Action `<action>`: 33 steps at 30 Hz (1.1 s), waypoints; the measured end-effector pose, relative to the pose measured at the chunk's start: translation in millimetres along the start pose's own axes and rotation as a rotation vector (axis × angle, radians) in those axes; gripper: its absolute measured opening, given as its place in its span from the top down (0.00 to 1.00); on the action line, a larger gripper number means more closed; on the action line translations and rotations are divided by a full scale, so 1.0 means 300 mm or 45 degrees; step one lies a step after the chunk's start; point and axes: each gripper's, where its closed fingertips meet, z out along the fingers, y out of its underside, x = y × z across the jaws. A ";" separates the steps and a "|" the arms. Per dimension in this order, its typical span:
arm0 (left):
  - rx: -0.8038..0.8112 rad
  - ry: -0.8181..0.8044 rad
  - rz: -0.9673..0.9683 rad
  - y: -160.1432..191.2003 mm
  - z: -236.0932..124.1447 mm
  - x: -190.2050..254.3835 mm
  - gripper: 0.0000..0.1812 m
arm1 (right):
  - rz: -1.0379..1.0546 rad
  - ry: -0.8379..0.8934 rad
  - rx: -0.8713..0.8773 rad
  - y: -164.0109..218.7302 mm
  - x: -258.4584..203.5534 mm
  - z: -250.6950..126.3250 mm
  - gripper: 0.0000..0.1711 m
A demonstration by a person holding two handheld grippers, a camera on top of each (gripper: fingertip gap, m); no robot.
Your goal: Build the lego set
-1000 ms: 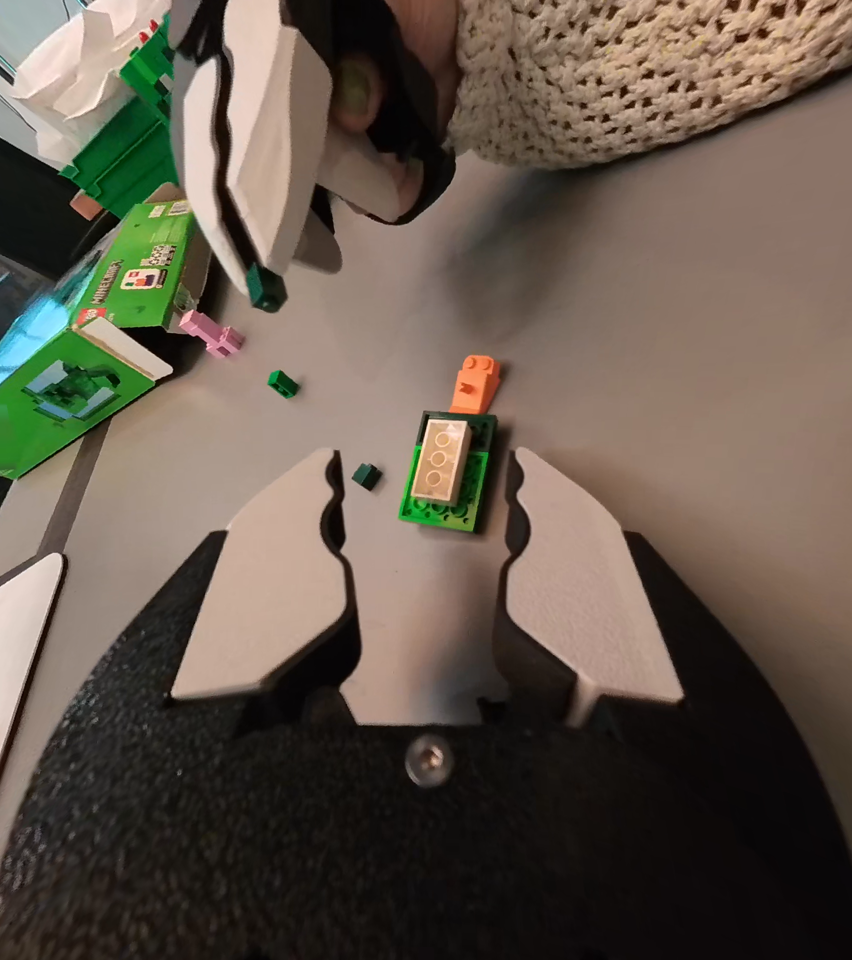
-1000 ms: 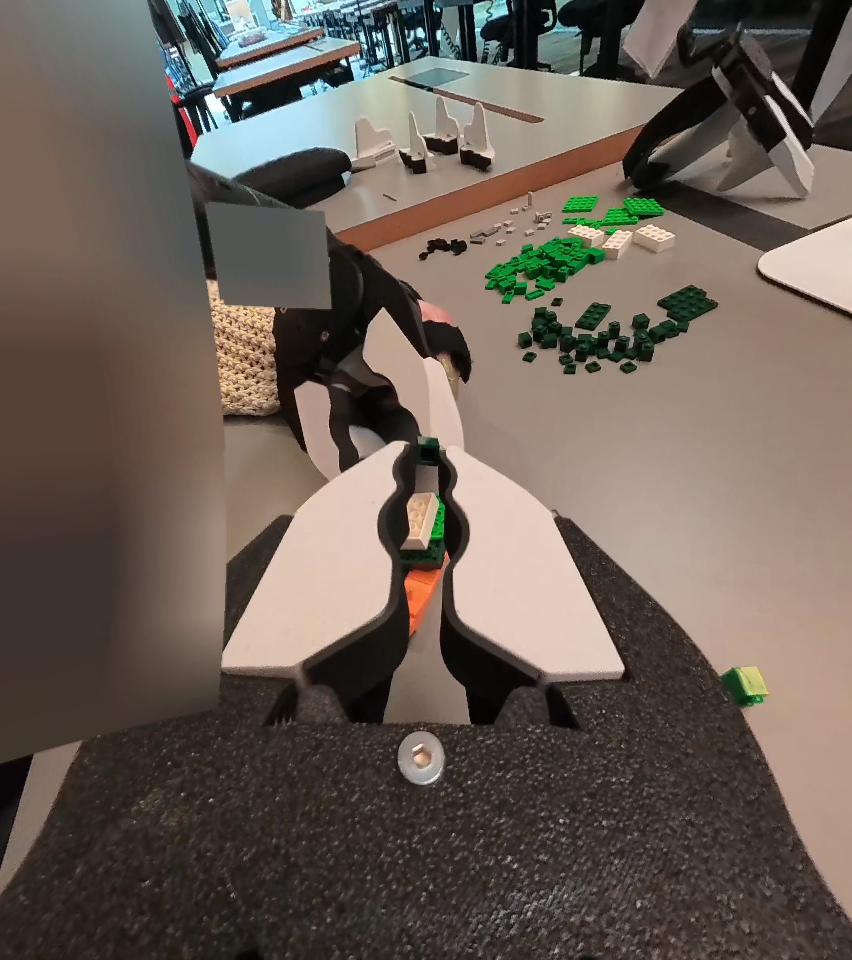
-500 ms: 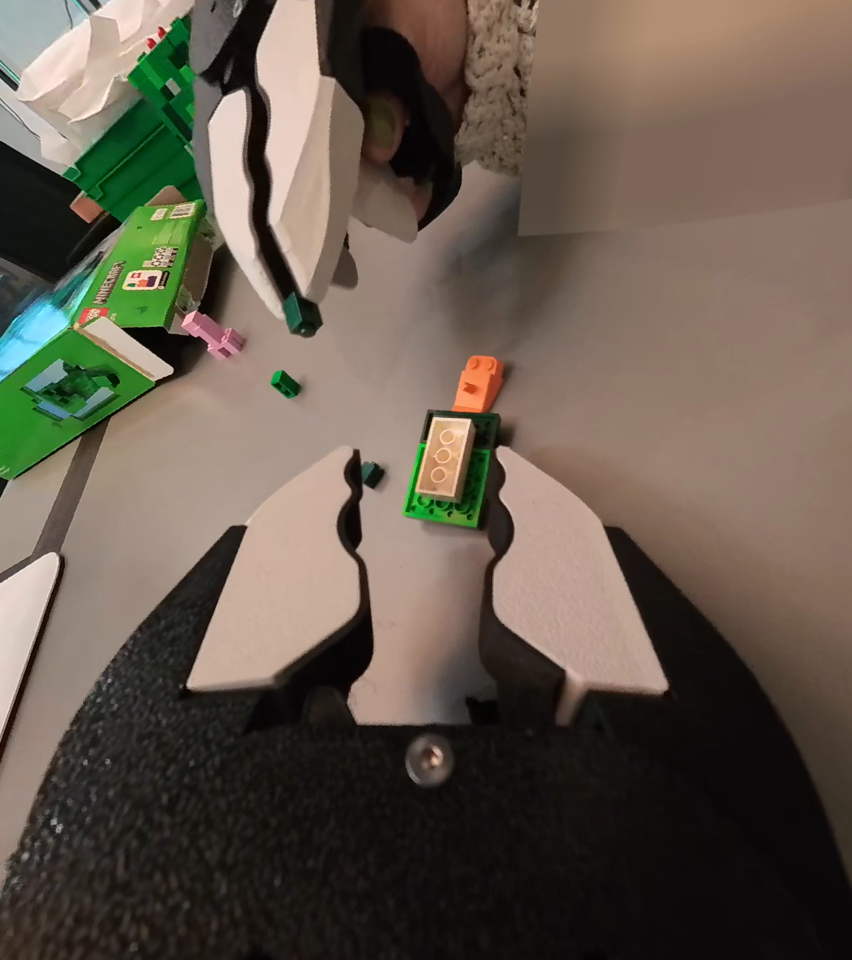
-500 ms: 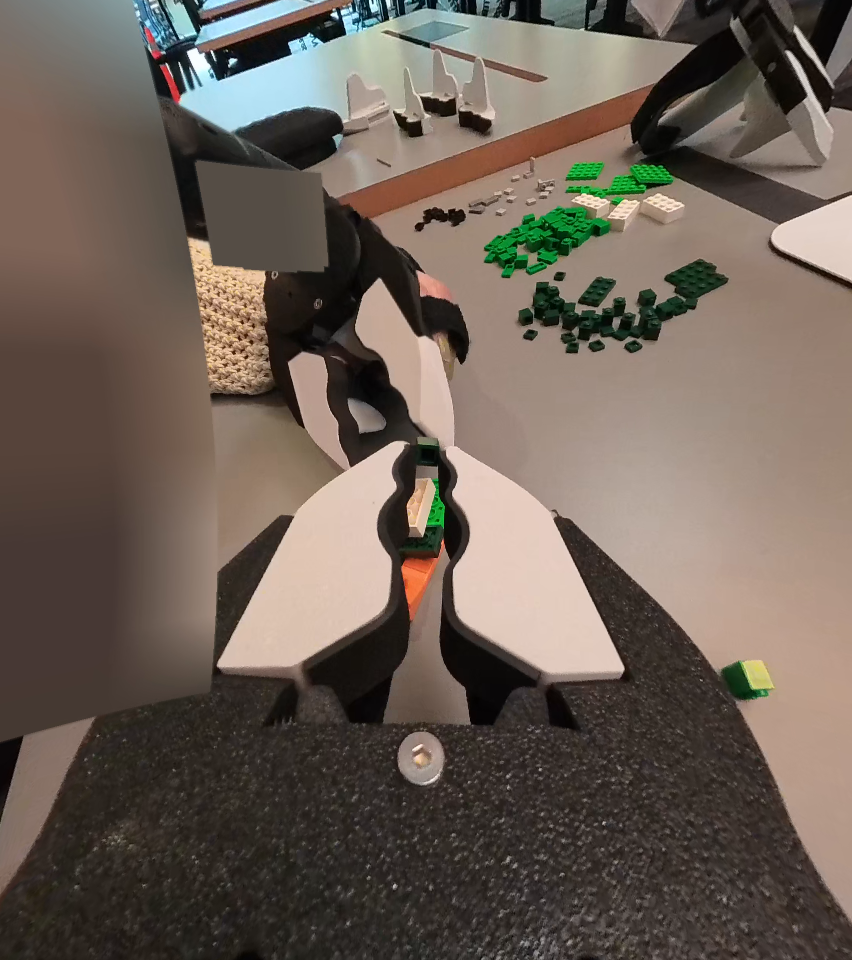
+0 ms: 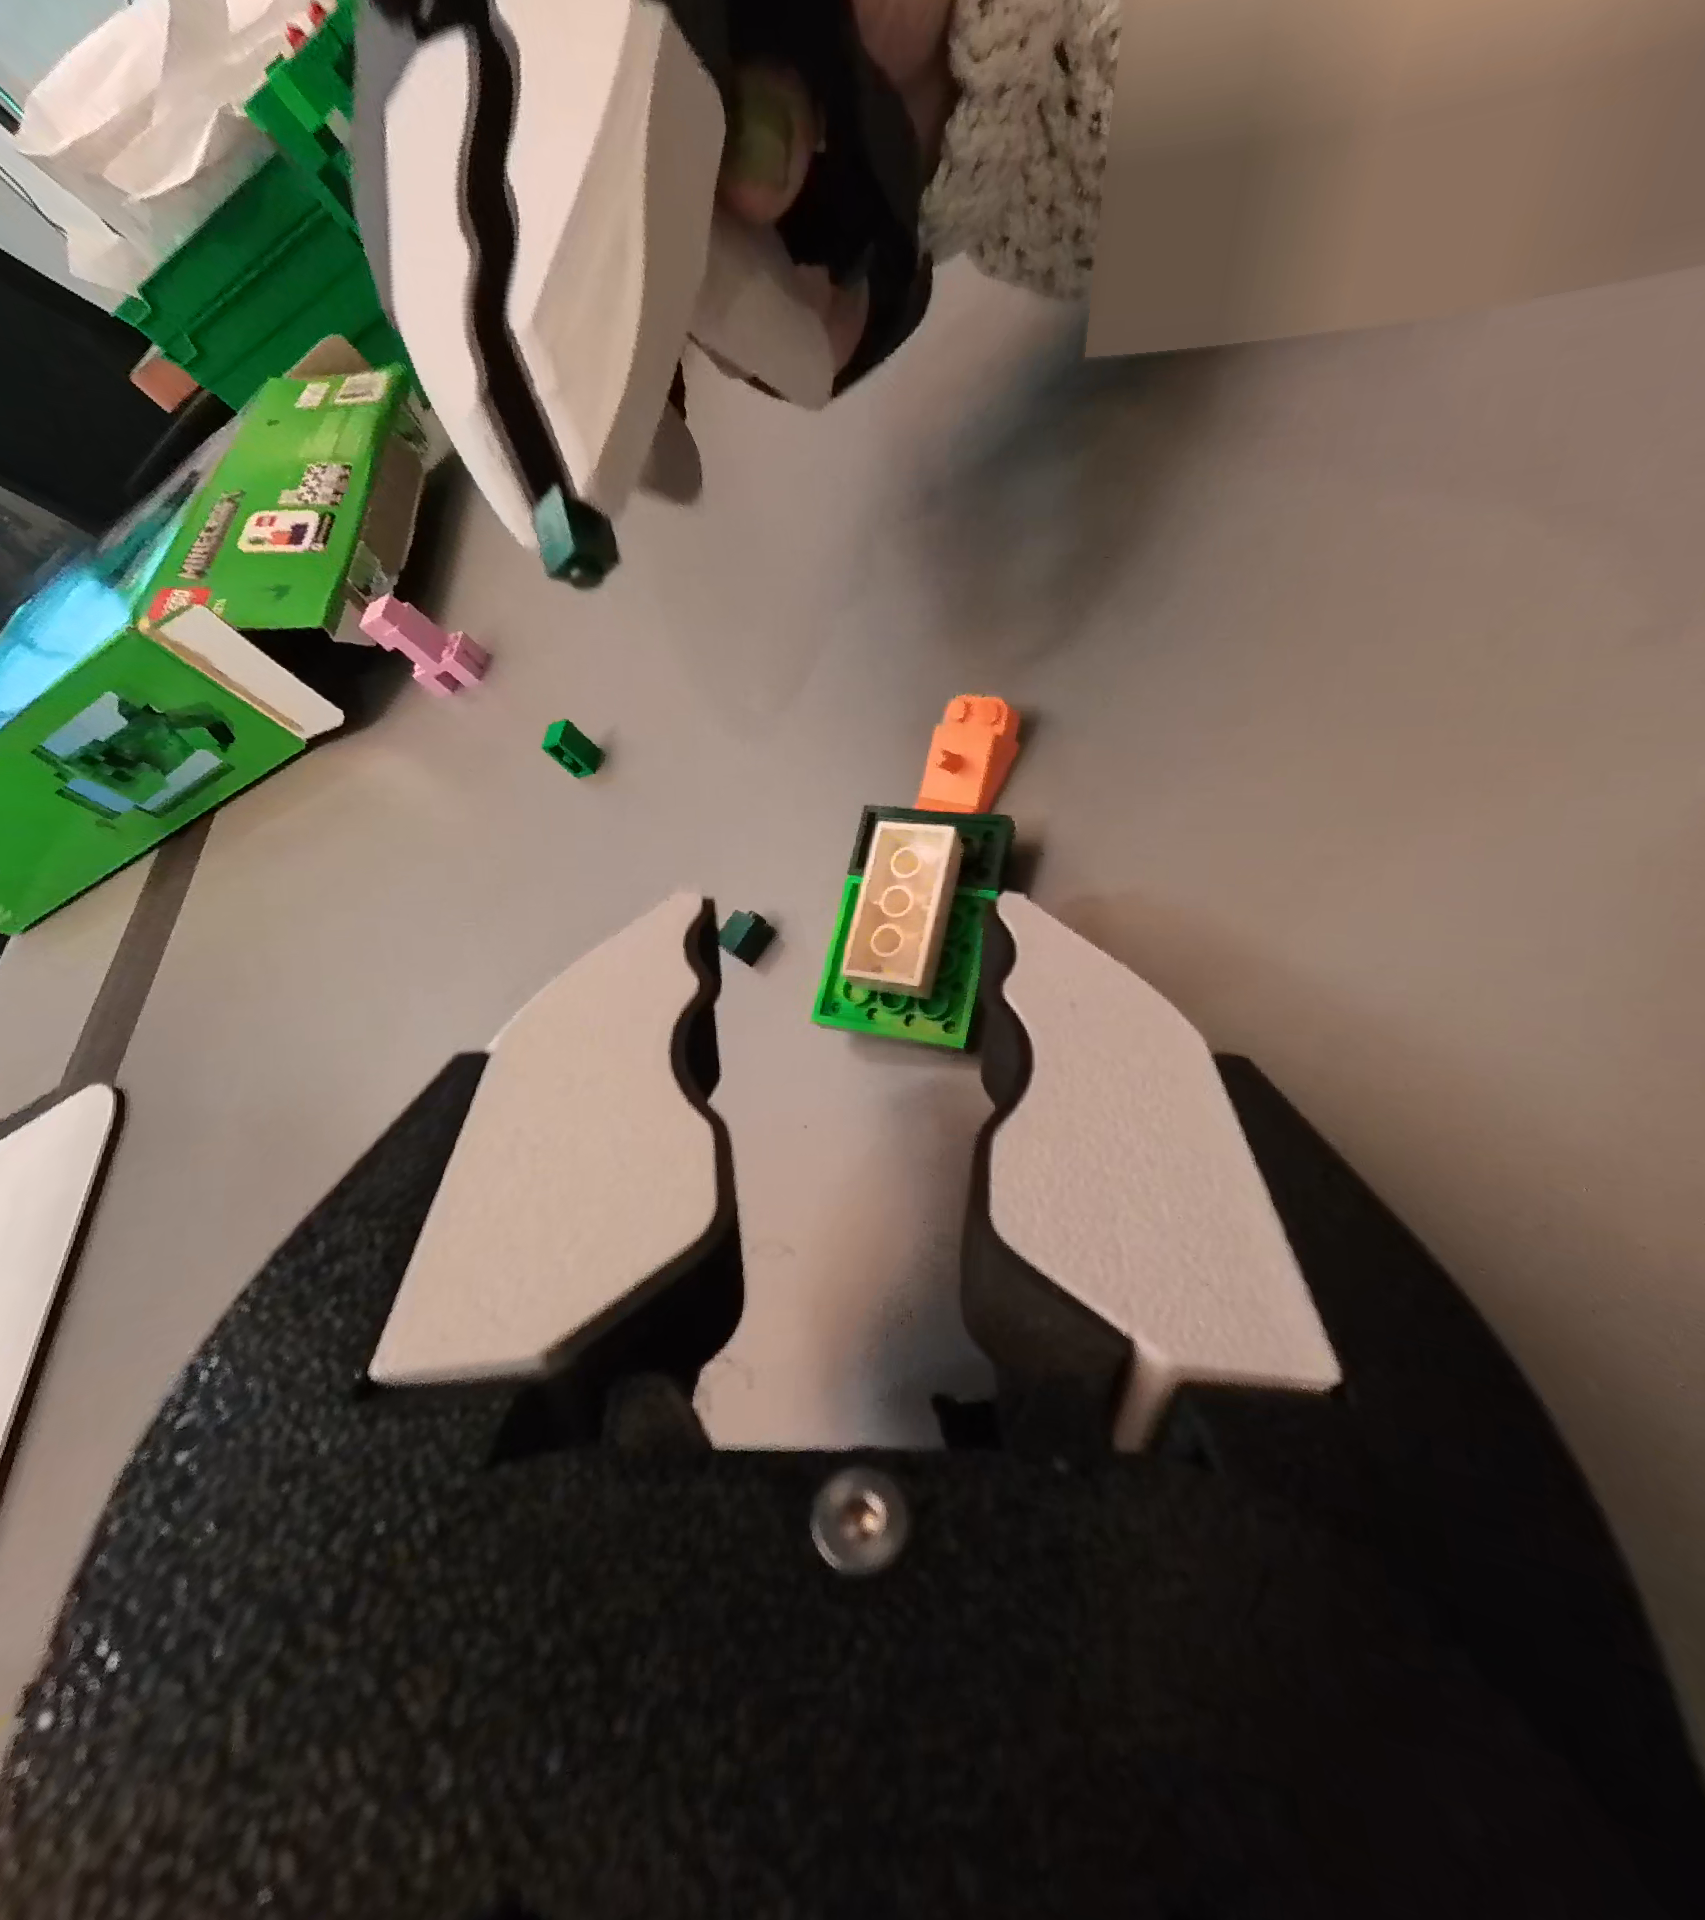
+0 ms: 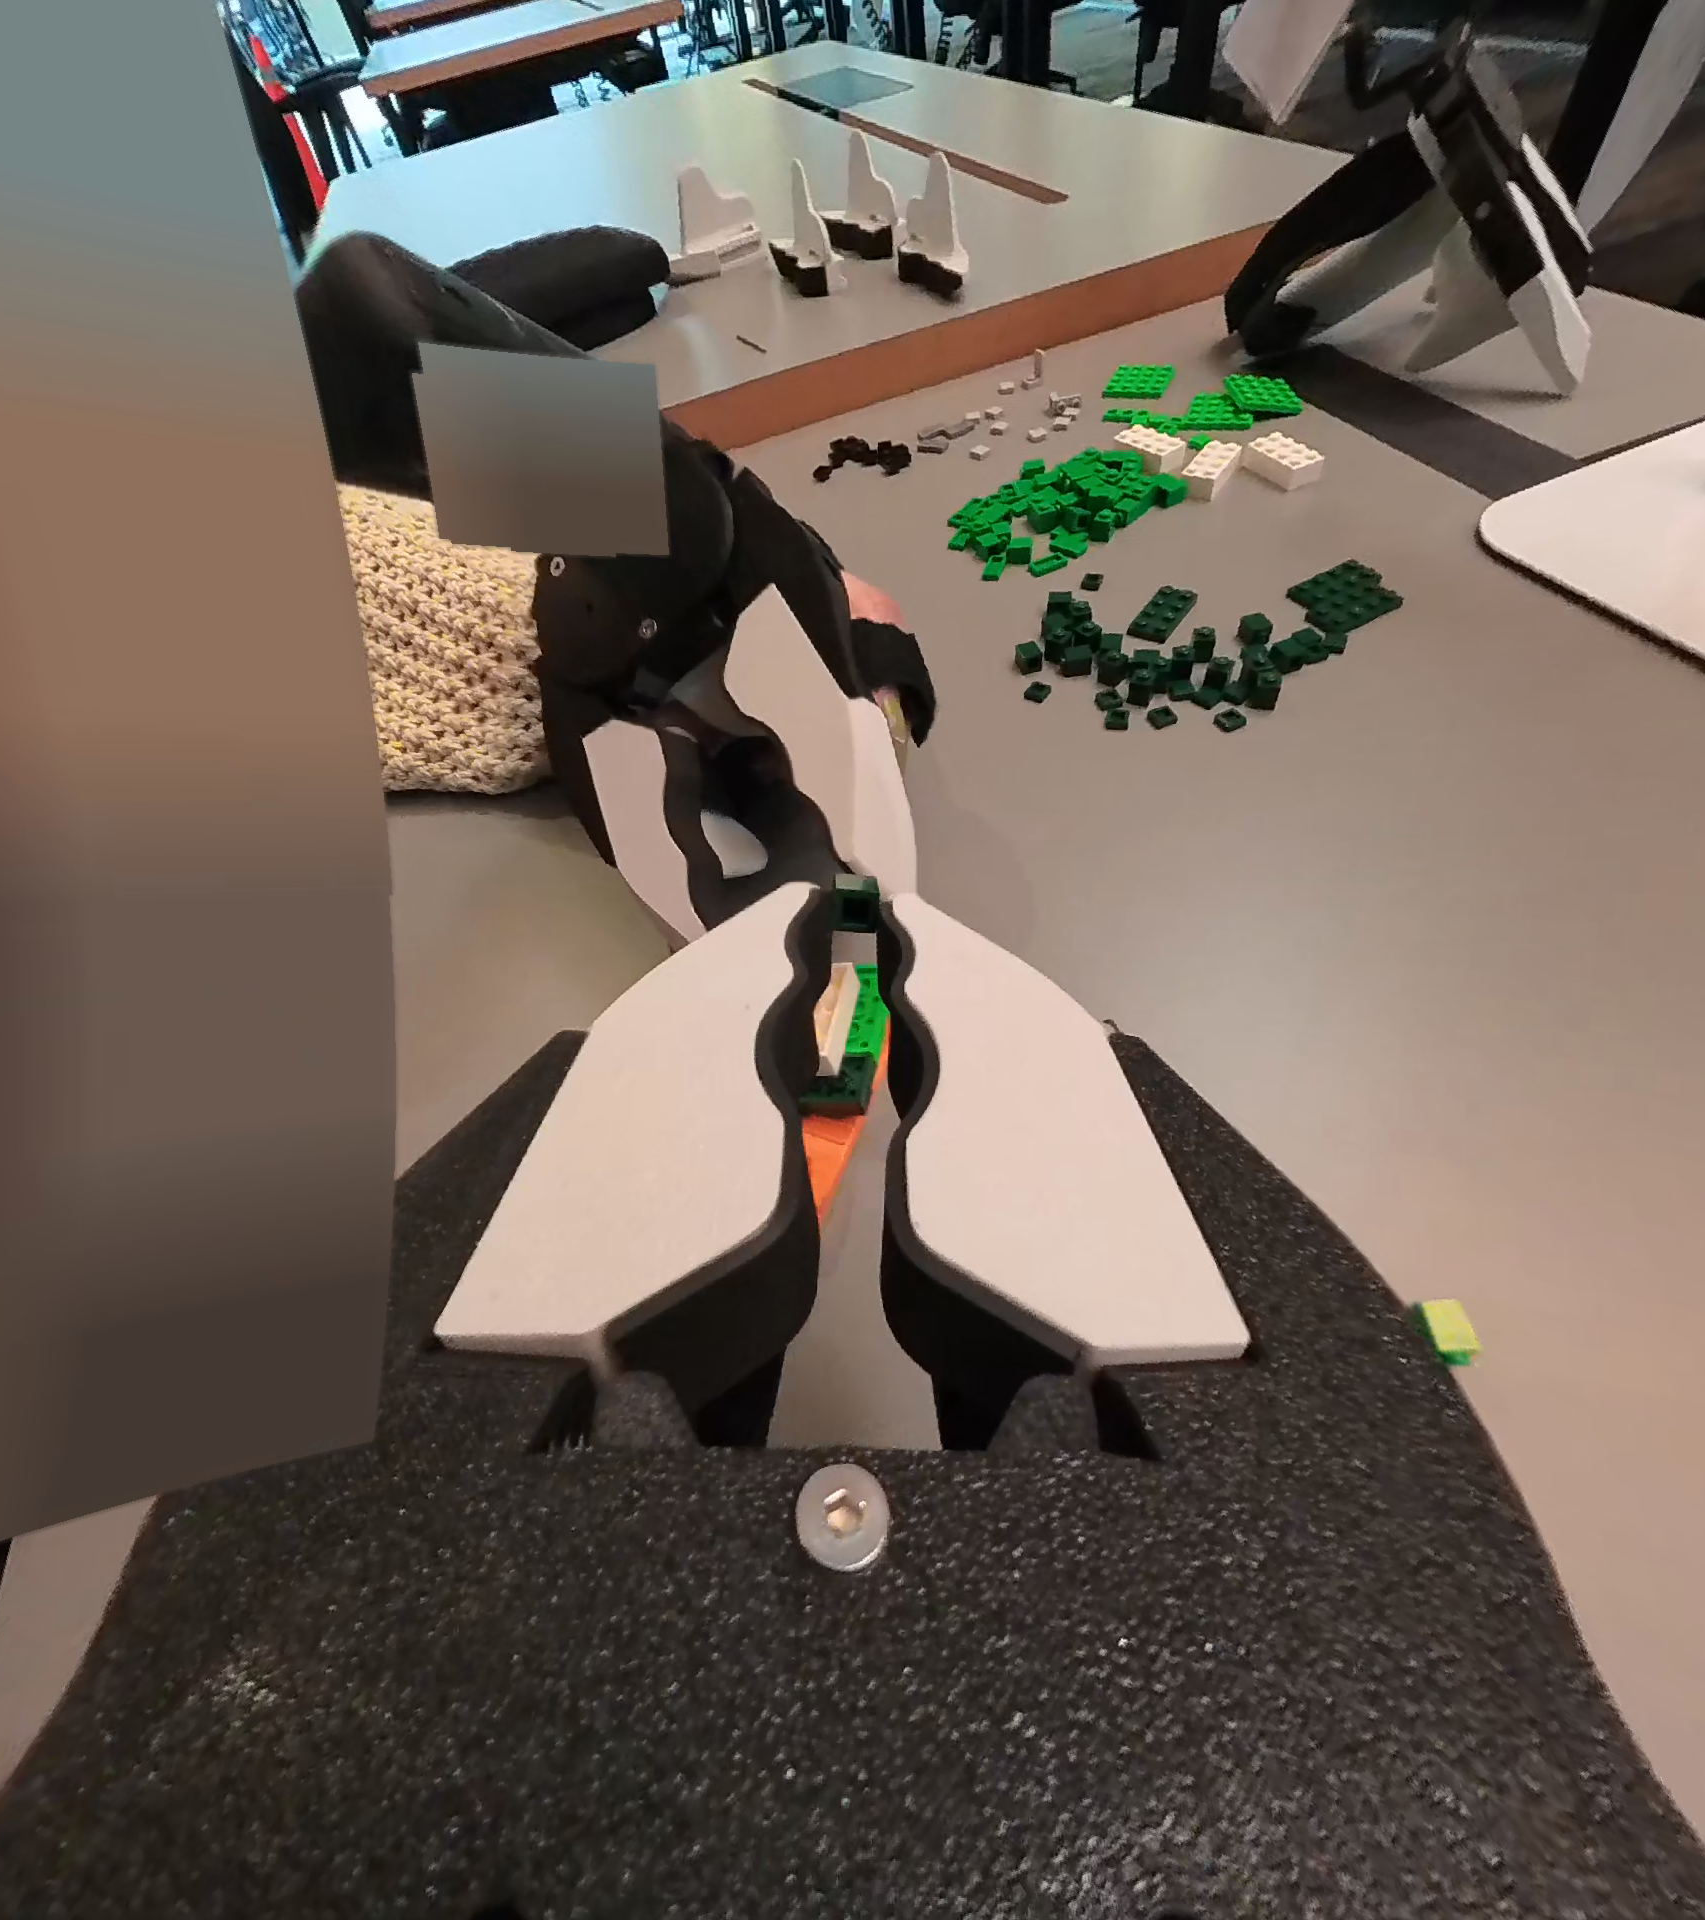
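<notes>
A small assembly [image 5: 905, 935], a tan brick on bright and dark green plates, lies on the grey table with an orange piece [image 5: 967, 764] at its far end. My left gripper [image 5: 853, 920] is open, its fingertips on either side of the assembly's near end, not closed on it. My right gripper [image 5: 557, 520] hangs above and to the left, shut on a small dark green brick [image 5: 573, 535]. In the right wrist view the right gripper [image 6: 853, 904] pinches that brick [image 6: 853, 902]. The assembly [image 6: 853, 1023] shows through the finger gap, with the left gripper's fingers [image 6: 640, 810] behind.
A green set box [image 5: 100, 748], a pink piece [image 5: 422, 644] and two loose dark green bricks [image 5: 573, 748] [image 5: 746, 933] lie to the left. Farther off are bright green [image 6: 1066, 509], dark green [image 6: 1191, 655] and white [image 6: 1232, 457] brick piles, and a white stand base [image 6: 1658, 561].
My left gripper has narrowed its opening and moved forward so its fingertips flank the assembly. My right gripper, still holding the dark green brick, has shifted slightly right and closer.
</notes>
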 end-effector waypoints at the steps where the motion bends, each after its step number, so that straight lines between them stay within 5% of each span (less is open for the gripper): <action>1: -0.019 0.008 -0.006 0.006 0.005 -0.001 0.73 | -0.010 0.014 -0.001 -0.003 0.003 -0.006 0.96; 12: -0.099 0.111 -0.089 0.034 0.028 0.001 0.64 | -0.083 0.175 -0.159 0.035 0.042 -0.065 0.96; 33: -0.200 0.411 -0.250 0.051 0.044 0.070 0.81 | -0.191 0.101 -0.544 0.177 -0.020 0.020 0.95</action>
